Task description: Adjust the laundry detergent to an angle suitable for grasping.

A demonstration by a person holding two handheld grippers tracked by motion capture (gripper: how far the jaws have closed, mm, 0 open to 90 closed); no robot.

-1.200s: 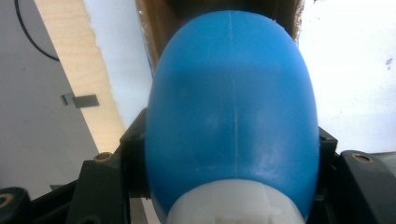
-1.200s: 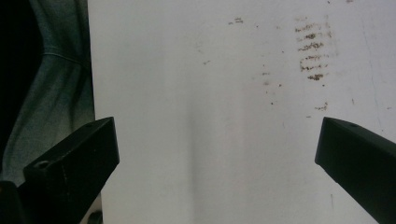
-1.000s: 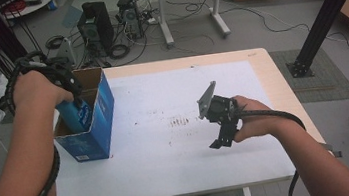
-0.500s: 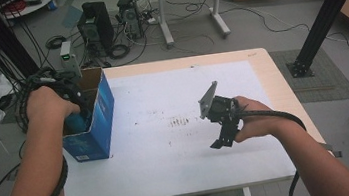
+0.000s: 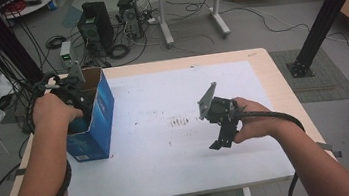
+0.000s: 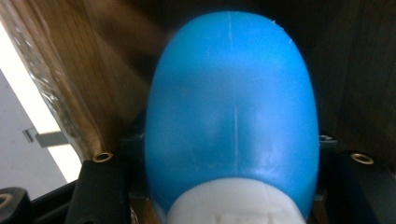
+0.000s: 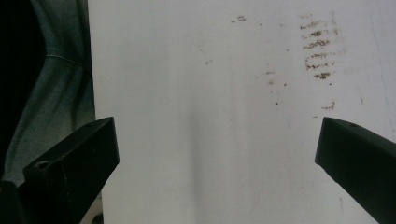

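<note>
L gripper (image 5: 73,101) is down inside the blue box (image 5: 97,122) at the table's (image 5: 172,179) left edge, w/ its jaws squeezed on a blue and white bottle (image 6: 231,116). R gripper (image 5: 223,140) hangs over the white tabletop, jaws wide apart, holding nothing.

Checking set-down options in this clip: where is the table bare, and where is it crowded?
Bare white table top between the blue box and the right gripper, and behind it to the far edge. Crowded: the box, where the left gripper holds a blue object.
</note>
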